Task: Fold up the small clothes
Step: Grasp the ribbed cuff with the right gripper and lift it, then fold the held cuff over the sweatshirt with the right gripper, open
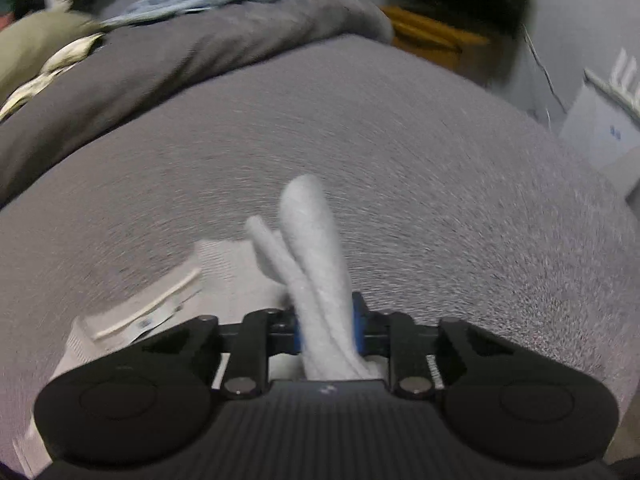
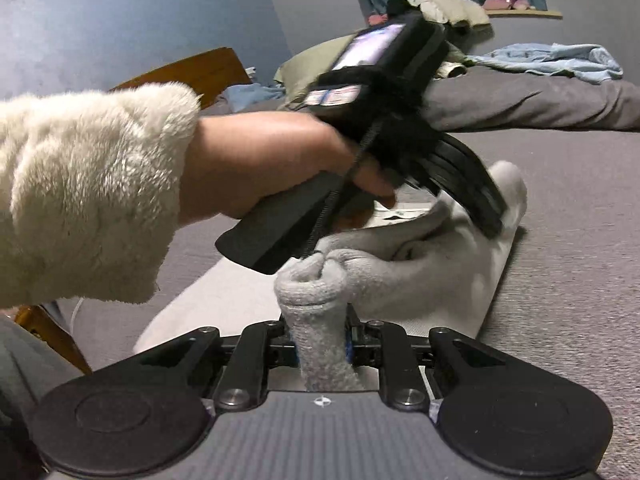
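Observation:
A pale grey-white sock (image 1: 312, 240) sticks forward out of my left gripper (image 1: 325, 332), which is shut on it, above the grey bed. In the right wrist view my right gripper (image 2: 322, 344) is shut on one bunched end of the same sock (image 2: 400, 276). The sock sags between the two grippers. A hand (image 2: 260, 160) in a fluffy cream sleeve (image 2: 80, 192) holds the left gripper (image 2: 492, 216), which pinches the sock's far end. Under the sock lies a flat white cloth (image 1: 224, 264) with a label strip (image 1: 152, 312).
The grey bed cover (image 1: 400, 140) spreads all around. At the back lie a rolled grey duvet (image 2: 540, 100), a light blue garment (image 2: 552, 58) and an olive pillow (image 1: 36, 44). A wooden bed frame (image 2: 192, 68) is at the left, and a white box (image 1: 600, 132) at the right.

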